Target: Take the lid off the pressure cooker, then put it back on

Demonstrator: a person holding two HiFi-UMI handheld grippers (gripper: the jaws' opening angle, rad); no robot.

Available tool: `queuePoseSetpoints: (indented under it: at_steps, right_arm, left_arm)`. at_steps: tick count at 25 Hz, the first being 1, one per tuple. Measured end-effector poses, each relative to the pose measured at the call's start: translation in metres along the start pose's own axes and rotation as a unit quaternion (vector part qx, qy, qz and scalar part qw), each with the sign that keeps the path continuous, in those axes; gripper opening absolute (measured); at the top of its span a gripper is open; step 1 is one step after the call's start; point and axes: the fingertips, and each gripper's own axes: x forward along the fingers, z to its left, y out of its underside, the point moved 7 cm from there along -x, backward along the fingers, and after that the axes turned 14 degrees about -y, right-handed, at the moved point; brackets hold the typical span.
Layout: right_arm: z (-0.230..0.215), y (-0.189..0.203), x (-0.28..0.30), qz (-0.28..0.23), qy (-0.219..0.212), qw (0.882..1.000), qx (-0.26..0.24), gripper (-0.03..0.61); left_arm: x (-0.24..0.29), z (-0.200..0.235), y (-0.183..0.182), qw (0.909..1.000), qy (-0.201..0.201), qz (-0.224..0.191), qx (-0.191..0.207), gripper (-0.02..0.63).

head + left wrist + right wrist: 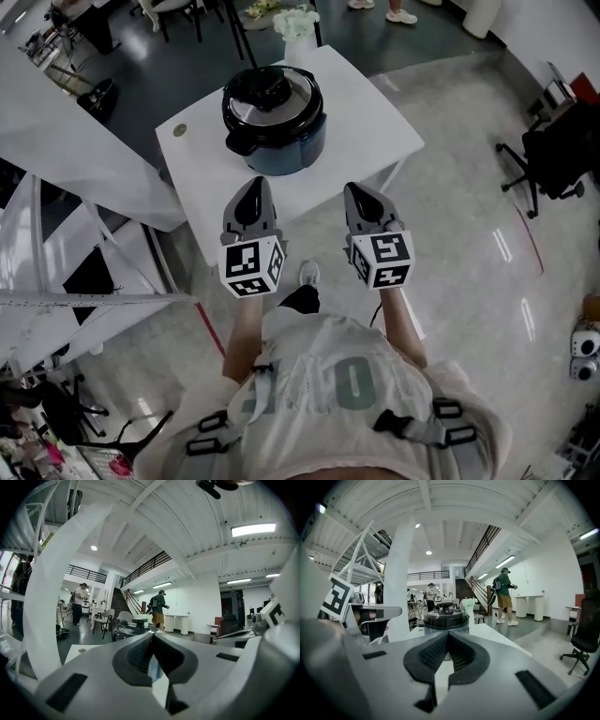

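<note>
A pressure cooker [275, 120] with a blue-grey body stands on a small white table [375, 112], its black lid [270, 97] closed on top. The same cooker [446, 619] shows ahead in the right gripper view, and partly behind the jaws as the cooker [131, 627] in the left gripper view. My left gripper [251, 187] and right gripper [357, 191] hover side by side at the table's near edge, short of the cooker. Both are shut with nothing between the jaws; the left gripper [152, 637] and right gripper [448, 637] show their pads meeting.
A small round disc [179, 130] lies on the table's left part. A white vase of pale flowers [297, 28] stands behind the cooker. A white rack [56, 272] is at left, an office chair [553, 155] at right. People [504, 595] walk in the background.
</note>
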Motion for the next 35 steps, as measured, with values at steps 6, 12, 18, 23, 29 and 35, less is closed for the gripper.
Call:
queuePoseSetpoints:
  at_steps: [6,12,18,23,29,35]
  right_arm:
    - [-0.037,-0.021,0.086,-0.012,-0.005,1.0,0.001,0.009]
    - [-0.061,-0.036,0.118,-0.015,0.003,1.0,-0.006,0.009]
    - [-0.074,-0.047,0.13,-0.021,0.004,1.0,-0.002,0.009]
    - [-0.073,-0.046,0.128,-0.022,-0.009,1.0,0.001,0.009]
    - [-0.067,-0.038,0.133,-0.008,-0.02,1.0,0.003,0.009]
    - [-0.052,-0.035,0.139,-0.023,-0.028,0.999,-0.012,0.009]
  left_arm:
    - [0.077,0.033,-0.009,0.9996,-0.02,-0.019,0.0,0.018]
    - [0.116,0.05,-0.011,0.9991,-0.039,-0.013,-0.014,0.017]
    - [0.127,0.055,-0.012,0.9986,-0.053,-0.011,0.001,0.018]
    - [0.128,0.049,-0.016,0.998,-0.062,-0.015,0.003,0.017]
    - [0.125,0.051,-0.011,0.9978,-0.066,-0.011,-0.002,0.018]
    - [0.119,0.054,-0.007,0.9976,-0.06,-0.026,-0.022,0.018]
